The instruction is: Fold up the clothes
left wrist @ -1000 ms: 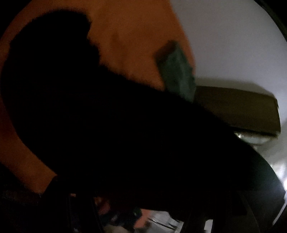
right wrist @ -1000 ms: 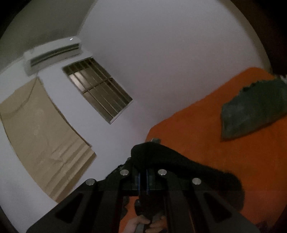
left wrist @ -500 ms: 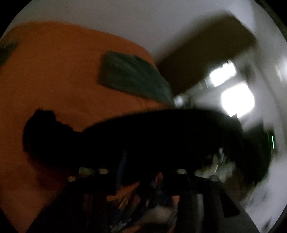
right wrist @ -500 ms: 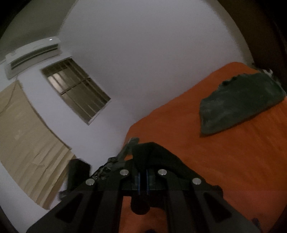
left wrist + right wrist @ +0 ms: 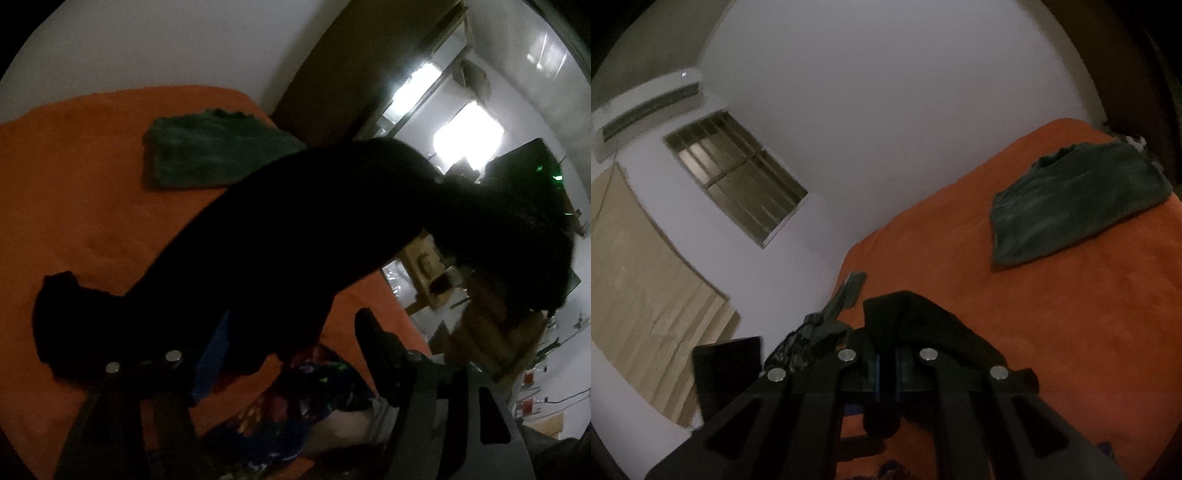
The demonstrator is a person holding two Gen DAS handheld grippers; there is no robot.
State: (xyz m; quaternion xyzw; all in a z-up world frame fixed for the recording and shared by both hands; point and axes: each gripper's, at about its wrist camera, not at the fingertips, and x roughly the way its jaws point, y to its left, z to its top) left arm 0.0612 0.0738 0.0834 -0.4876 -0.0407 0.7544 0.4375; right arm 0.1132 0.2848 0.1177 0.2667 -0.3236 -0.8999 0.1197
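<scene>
A dim bedroom with white walls holds a bed covered by an orange blanket, which fills much of both wrist views. On the wall in the right wrist view hang an air conditioner and a barred window, with a tan curtain below them. A folded green garment lies flat near the far edge of the bed, well apart from both grippers. The right gripper has its jaws nearly together, pinching a fold of a black garment that bunches over its fingers. In the left wrist view the same black cloth stretches up from the bed across the frame. The left gripper has its jaws opening; the cloth drapes over one finger, and whether the pads press on it cannot be told in the dark. A patterned, colourful cloth lies at the bed's near edge below.
</scene>
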